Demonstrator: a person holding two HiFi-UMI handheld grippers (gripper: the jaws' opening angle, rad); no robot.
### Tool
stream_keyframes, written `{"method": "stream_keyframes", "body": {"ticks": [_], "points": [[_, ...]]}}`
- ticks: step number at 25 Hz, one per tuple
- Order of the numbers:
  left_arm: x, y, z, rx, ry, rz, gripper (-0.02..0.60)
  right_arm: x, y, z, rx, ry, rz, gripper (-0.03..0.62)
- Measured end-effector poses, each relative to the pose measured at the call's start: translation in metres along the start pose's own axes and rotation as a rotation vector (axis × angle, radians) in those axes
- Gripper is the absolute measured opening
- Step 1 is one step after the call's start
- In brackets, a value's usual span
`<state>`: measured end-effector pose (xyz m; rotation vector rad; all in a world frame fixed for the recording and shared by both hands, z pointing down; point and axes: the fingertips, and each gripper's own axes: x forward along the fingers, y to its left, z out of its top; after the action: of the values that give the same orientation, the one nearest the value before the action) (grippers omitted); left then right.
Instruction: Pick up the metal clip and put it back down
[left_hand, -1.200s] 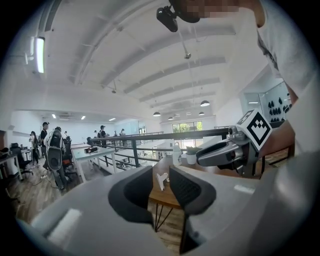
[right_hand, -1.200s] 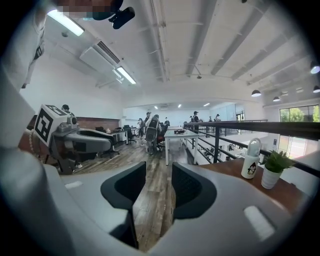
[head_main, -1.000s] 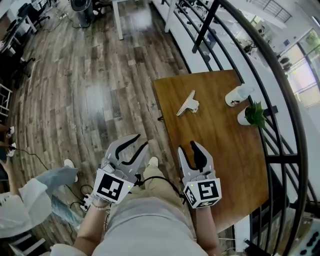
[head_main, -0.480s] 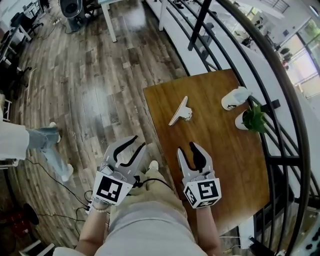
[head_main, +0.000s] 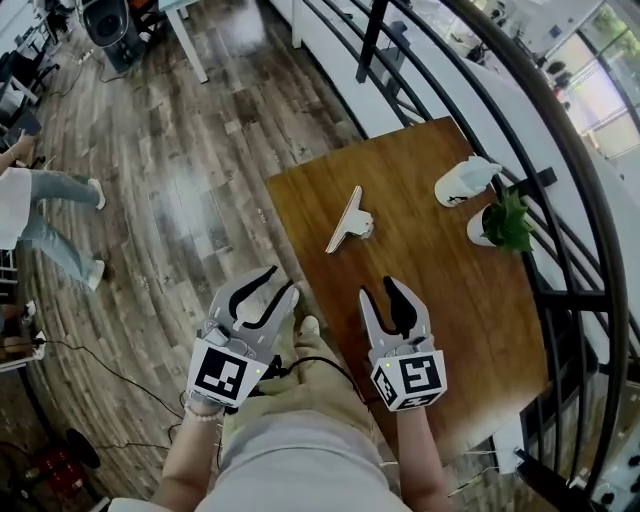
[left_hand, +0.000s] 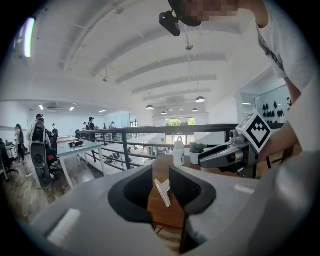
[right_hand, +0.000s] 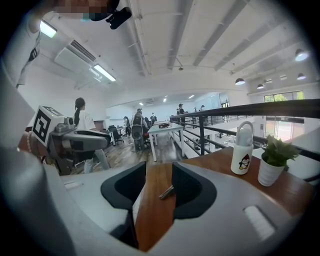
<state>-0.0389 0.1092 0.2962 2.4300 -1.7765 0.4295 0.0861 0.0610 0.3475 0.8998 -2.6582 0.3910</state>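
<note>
The metal clip (head_main: 348, 222) lies on the brown wooden table (head_main: 440, 290), near its left edge. Both grippers hang well short of it, toward me. My left gripper (head_main: 280, 282) is off the table's left side over the floor, jaws apart and empty. My right gripper (head_main: 380, 292) is over the table's near part, open too, nothing between its jaws. Through the left gripper view's gap the clip (left_hand: 162, 192) shows ahead, with the right gripper (left_hand: 202, 161) beside it. The right gripper view frames the clip (right_hand: 167, 192) between its jaws at a distance.
A white bottle (head_main: 462, 183) and a small potted plant (head_main: 500, 226) stand at the table's far right, by the black railing (head_main: 560, 150). A person (head_main: 40, 200) walks on the wooden floor at far left. A white desk (right_hand: 165, 129) stands beyond the table.
The head view has shifted, so table and clip now sit further left and lower in frame. Both grippers keep their pose, still open. The person on the left has walked farther off.
</note>
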Motion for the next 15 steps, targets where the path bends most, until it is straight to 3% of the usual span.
{"method": "stream_keyframes", "body": {"ticks": [15], "points": [[0.054,0.015,-0.032,-0.016,0.049,-0.139,0.097,0.045,-0.02,-0.03,0.07,0.058,-0.087,0.172]]}}
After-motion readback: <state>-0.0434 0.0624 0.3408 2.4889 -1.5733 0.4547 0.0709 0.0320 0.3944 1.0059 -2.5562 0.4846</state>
